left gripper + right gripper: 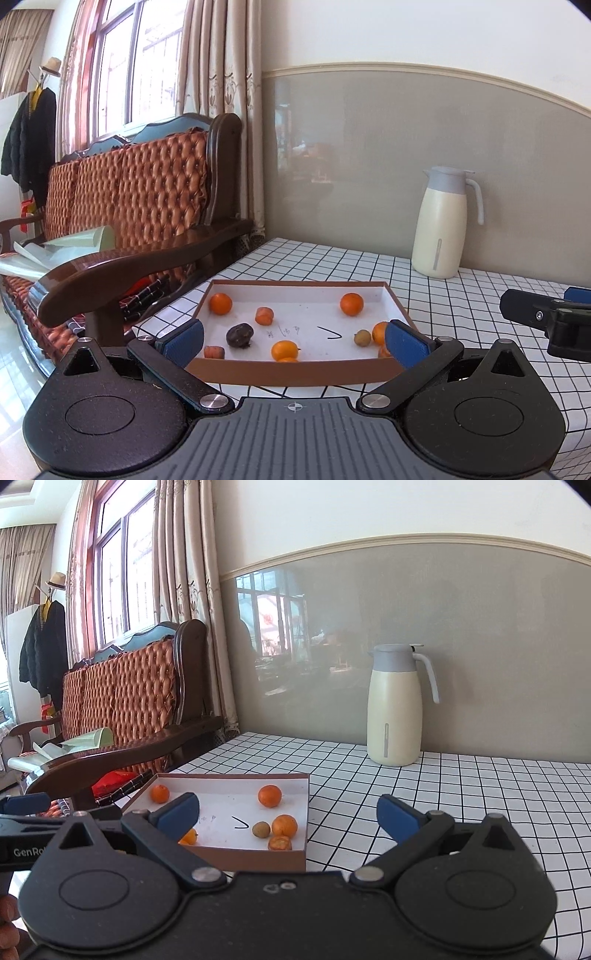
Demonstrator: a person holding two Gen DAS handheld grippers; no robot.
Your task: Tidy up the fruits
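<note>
A shallow brown box point(295, 372) with a white floor sits on the checked table. Inside lie several small oranges, one at the far left point(220, 303), one at the far right point(351, 304) and one near the front point(284, 350). A dark wrinkled fruit point(239, 335), a small tan round fruit point(362, 338) and orange chunks point(264, 315) lie among them. My left gripper point(294, 341) stands open over the box's near edge, holding nothing. My right gripper point(288, 818) is open too, over the box's right corner point(301, 853). The tan fruit point(261, 829) shows there as well.
A cream thermos jug point(441, 225) stands at the back of the table against the grey wall. A wooden sofa point(140, 206) with orange cushions borders the table's left side. Bare checked cloth point(461, 786) stretches right of the box. The right gripper's finger point(535, 314) shows at the left view's edge.
</note>
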